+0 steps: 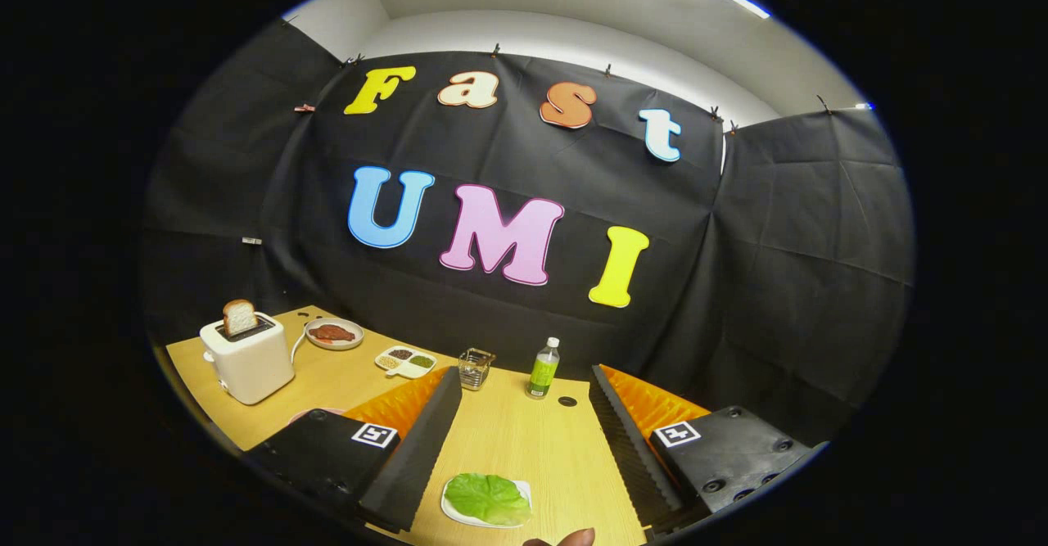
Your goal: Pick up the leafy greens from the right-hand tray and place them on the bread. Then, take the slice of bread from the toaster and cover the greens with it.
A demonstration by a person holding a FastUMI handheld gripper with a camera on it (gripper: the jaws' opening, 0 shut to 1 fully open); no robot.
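Nearest the camera, a fingertip [573, 538] is peeking in just below the leafy greens [488, 497], which are lying on a small white tray [455, 513] on the wooden table [532, 439], between the gripper [524, 439] fingers and low toward their base. That leaf is looking thin, limp and very light, likely to tear or slip if squeezed hard, so I am judging a gentle pinch on its raised edge best. Both fingers are standing spread wide, holding nothing and touching nothing. Well beyond, a slice of bread [238, 316] is sticking up from the white toaster [248, 358].
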